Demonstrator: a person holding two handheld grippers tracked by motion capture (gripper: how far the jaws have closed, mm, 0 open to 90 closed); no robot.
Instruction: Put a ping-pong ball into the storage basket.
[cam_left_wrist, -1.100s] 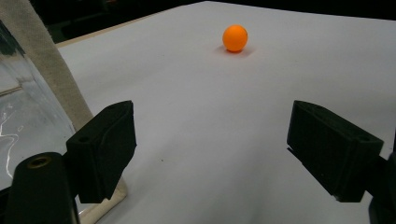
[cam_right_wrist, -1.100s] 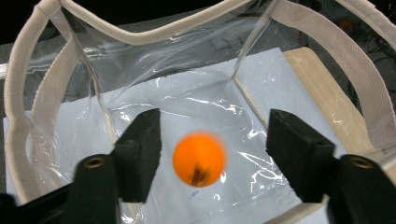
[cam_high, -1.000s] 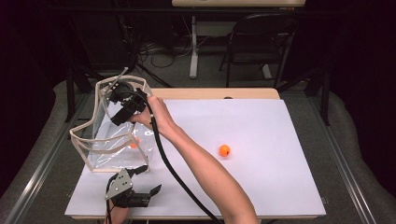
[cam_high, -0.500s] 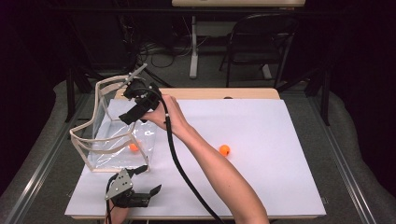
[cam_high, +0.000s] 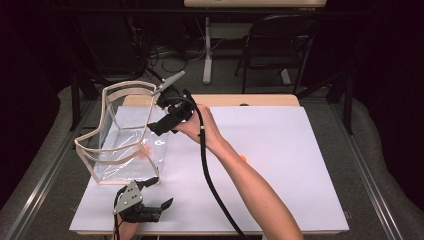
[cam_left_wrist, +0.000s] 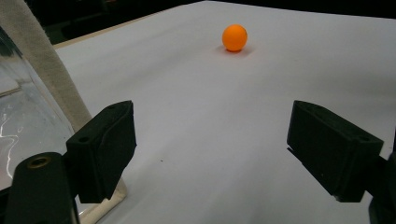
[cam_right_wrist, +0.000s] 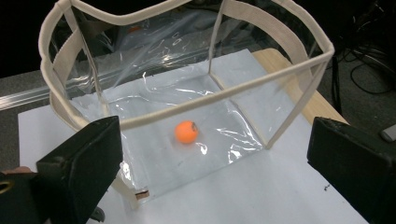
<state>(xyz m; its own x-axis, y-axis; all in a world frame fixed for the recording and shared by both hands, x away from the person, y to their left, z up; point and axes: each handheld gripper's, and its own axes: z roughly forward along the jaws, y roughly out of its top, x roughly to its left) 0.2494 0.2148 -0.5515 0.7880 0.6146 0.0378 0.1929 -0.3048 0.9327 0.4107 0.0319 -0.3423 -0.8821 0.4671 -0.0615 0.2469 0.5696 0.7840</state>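
Observation:
A clear bag with beige trim (cam_high: 120, 95) stands open at the table's left. One orange ball (cam_right_wrist: 187, 131) lies on the bag's floor (cam_high: 144, 152). A second orange ball (cam_left_wrist: 234, 37) rests on the white table, half hidden behind the forearm (cam_high: 243, 158). My right gripper (cam_high: 155, 129) hovers beside the bag's right wall; its jaws have just been opening and stand wide with nothing between them (cam_right_wrist: 215, 172). My left gripper (cam_high: 161, 192) lies open near the front edge, just in front of the bag, facing the loose ball (cam_left_wrist: 210, 149).
The white board (cam_high: 300, 175) covers a wooden table whose far edge (cam_high: 270, 100) shows. A black cable (cam_high: 210, 175) trails along the right forearm. A chair (cam_high: 280, 45) and table legs stand on the floor behind.
The right gripper has drawn back to the right, from over the bag's mouth to beside its right wall. The forearm now half covers the loose ball. The left gripper has stayed put.

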